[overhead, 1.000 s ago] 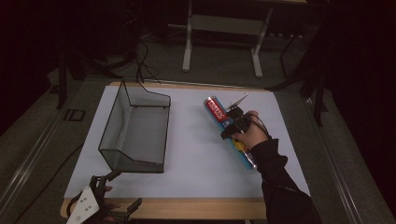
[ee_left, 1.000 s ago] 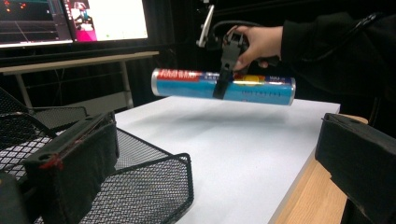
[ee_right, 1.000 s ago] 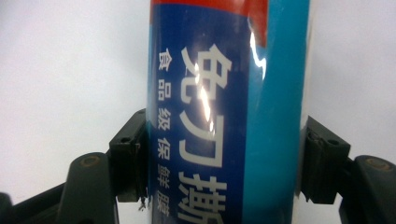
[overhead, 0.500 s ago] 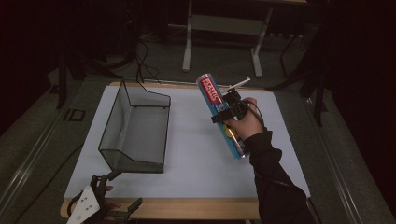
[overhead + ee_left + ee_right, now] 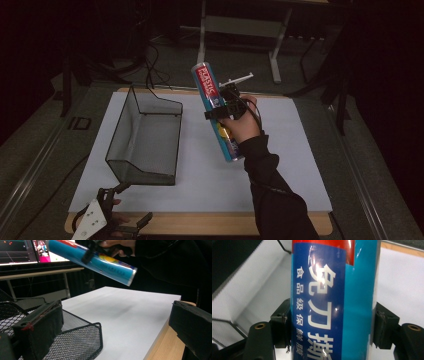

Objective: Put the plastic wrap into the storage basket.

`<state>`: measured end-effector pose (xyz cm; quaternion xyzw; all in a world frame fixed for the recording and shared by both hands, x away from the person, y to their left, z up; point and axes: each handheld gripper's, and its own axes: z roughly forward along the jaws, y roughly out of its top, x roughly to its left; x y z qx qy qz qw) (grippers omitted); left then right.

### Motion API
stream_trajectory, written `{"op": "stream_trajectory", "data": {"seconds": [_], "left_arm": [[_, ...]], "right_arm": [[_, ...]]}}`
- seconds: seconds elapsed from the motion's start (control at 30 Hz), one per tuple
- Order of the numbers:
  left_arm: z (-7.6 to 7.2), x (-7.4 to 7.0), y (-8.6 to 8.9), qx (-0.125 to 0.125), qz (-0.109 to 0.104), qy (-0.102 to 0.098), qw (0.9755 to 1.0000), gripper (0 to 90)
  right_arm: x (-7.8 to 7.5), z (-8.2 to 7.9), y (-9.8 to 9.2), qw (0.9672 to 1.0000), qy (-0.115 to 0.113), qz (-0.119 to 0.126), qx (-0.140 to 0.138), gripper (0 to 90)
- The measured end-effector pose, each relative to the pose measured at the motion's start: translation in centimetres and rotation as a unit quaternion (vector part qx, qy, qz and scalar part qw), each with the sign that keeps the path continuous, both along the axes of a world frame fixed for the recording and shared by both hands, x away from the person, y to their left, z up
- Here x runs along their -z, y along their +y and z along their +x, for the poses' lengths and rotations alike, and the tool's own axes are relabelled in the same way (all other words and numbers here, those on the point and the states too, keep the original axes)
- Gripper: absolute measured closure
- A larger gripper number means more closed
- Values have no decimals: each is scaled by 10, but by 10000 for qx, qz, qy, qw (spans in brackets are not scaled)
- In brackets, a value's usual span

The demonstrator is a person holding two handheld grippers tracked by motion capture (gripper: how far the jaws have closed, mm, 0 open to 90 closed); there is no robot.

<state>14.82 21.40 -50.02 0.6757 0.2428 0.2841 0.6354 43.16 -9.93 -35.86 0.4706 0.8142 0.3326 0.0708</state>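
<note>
A long blue tube with a red label, the cling-film tube [image 5: 216,111], hangs tilted in the air above the white table top [image 5: 280,170]. My right gripper [image 5: 219,111] is shut on its middle, both jaws pressing its sides. In the right gripper view the cling-film tube [image 5: 332,300] stands between the jaws, white characters on its blue label. The left gripper view shows the cling-film tube [image 5: 92,261] high up in the hand. My left gripper [image 5: 117,212] rests at the table's front left corner, jaws wide apart with nothing between them, just in front of the black wire-mesh basket [image 5: 145,137].
The mesh basket [image 5: 75,340] lies on the left half of the white top; its near corner sits between my left jaws' line of sight. A wooden front edge [image 5: 200,222] borders the table. Desk legs and cables stand beyond the far edge.
The right gripper has lifted the tube off the table and carried it up and leftwards, toward the basket. The left gripper has stayed put.
</note>
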Motion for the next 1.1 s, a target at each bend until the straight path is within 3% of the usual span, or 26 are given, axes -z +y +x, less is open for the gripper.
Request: {"op": "stream_trajectory", "data": {"seconds": [0.13, 0.27, 0.47, 0.57, 0.6, 0.63, 0.77, 0.9, 1.0, 1.1], "left_arm": [[0, 0, 0, 7, 2, -1, 10000, 2], [0, 0, 0, 16, -7, -3, 10000, 2], [0, 0, 0, 35, -12, -5, 10000, 2], [0, 0, 0, 56, 6, -6, 10000, 2], [0, 0, 0, 56, 6, -6, 10000, 2], [0, 0, 0, 66, 10, -13, 10000, 2], [0, 0, 0, 67, -5, -24, 10000, 2], [0, -1, 1, 74, -3, -28, 10000, 2], [-1, -1, 1, 82, -7, -36, 10000, 2], [-1, -1, 1, 89, -15, -45, 9999, 2]], "right_arm": [[-5, 1, 11, 9996, -94, 243, 93, 318], [-12, 0, 27, 9965, -208, 755, 299, 318], [-16, -1, 47, 9939, -268, 999, 371, 318], [-15, -1, 62, 9895, -286, 1362, 394, 319], [-15, -1, 62, 9895, -286, 1362, 394, 319], [-13, -1, 70, 9853, -203, 1644, 422, 318], [-10, -4, 87, 9843, -317, 1681, 427, 318], [-1, -7, 101, 9781, -333, 2007, 441, 318], [5, -8, 108, 9766, -376, 2063, 471, 318], [20, -10, 119, 9724, -357, 2218, 630, 318]]}}
